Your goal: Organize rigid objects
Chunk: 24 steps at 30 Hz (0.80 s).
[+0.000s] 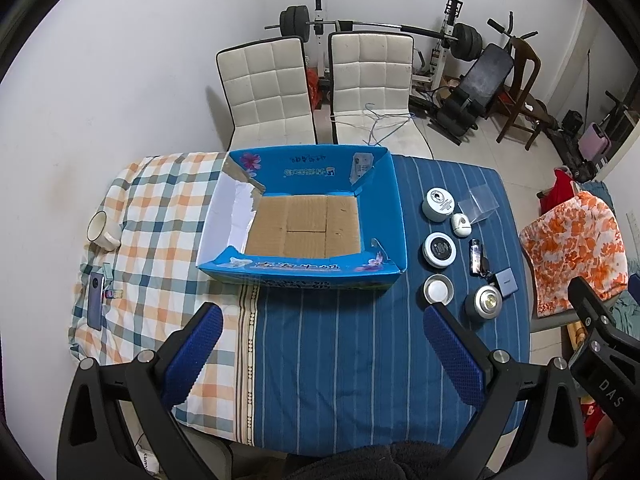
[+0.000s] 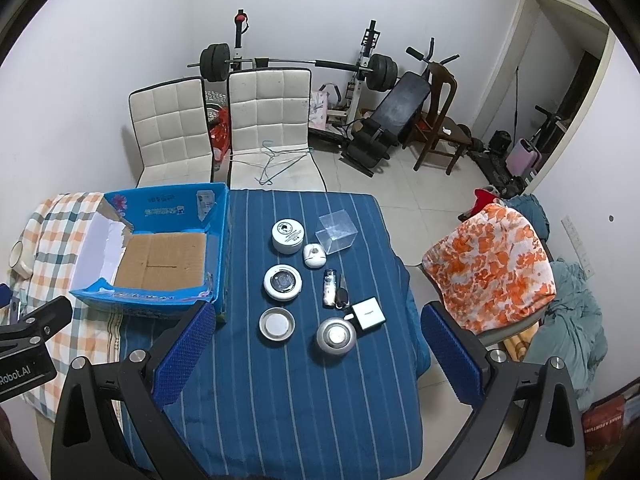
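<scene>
Striped blue tablecloth may let small round tins skid; both grippers, left and right, gape empty, and the clear plastic box probably crushes easily.

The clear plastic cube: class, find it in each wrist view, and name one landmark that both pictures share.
Left wrist view: the clear plastic cube sits right of centre, at the far right edge of the object cluster, beside the white jar.
Right wrist view: the cube sits near centre, just right of the same jar.
Shared landmark: the blue cardboard box, left of the cluster.
</scene>
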Motion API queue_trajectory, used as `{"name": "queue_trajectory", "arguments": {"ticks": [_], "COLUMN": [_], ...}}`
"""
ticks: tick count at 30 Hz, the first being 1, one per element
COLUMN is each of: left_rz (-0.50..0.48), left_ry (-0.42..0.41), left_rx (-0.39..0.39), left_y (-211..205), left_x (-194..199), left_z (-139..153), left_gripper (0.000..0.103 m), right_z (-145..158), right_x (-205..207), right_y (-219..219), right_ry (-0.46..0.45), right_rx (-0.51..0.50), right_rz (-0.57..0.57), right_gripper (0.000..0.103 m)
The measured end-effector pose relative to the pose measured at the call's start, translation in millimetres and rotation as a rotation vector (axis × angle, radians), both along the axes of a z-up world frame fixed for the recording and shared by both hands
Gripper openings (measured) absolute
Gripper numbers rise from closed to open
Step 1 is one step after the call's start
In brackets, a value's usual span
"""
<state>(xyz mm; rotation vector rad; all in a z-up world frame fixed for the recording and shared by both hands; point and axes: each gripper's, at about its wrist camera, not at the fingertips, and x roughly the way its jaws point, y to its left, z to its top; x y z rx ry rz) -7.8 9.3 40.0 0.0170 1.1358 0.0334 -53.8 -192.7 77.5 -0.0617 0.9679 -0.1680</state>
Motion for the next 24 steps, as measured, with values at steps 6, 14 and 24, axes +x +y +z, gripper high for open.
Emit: {"name": "queue_trajectory", "arguments": {"ticks": [6, 14, 24], "left_rz": [-0.035, -0.126, -0.131], "left_ry": [0.009, 0.036, 0.184], "left_rx": [-0.037, -0.071, -0.048], "left_y": [-19, -81, -154], "left_x": [29, 119, 249], "left_z": [-16, -57, -153], "left_gripper": [0.103, 0.103, 0.103], "right_z": [-16, -83, -237], "right_x": [28, 115, 291], "right_y": [-37, -104, -145], "right_ry": [0.032, 0.123, 0.339], "right_rx": [0.016, 0.051, 0.032], "right_rz": [-0.075, -0.130, -0.021], "right_gripper": [0.103, 0.103, 0.103]}}
